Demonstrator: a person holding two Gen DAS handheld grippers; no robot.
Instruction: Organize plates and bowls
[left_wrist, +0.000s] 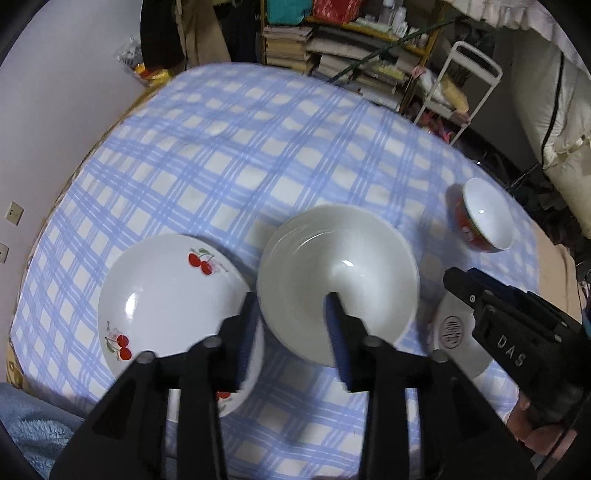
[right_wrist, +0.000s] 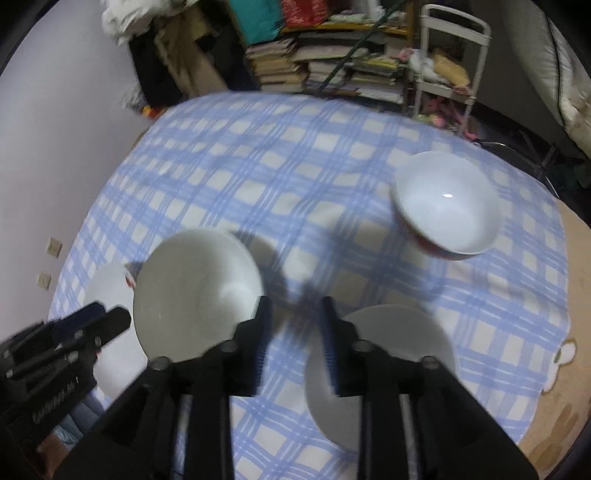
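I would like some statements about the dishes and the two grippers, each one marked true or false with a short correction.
1. The plate with cherries lies at the left of the plain white bowl. True.
2. The left gripper is shut on the white bowl. False: its jaws stand open, with nothing gripped between them.
3. The small bowl with the red outside stands apart from the other dishes, far to the right. True.
4. All dishes are already stacked in one pile. False: they lie separately on the blue checked cloth.
5. The right gripper holds a plate. False: it is open and empty above the cloth, between the white bowl and a plain white plate.
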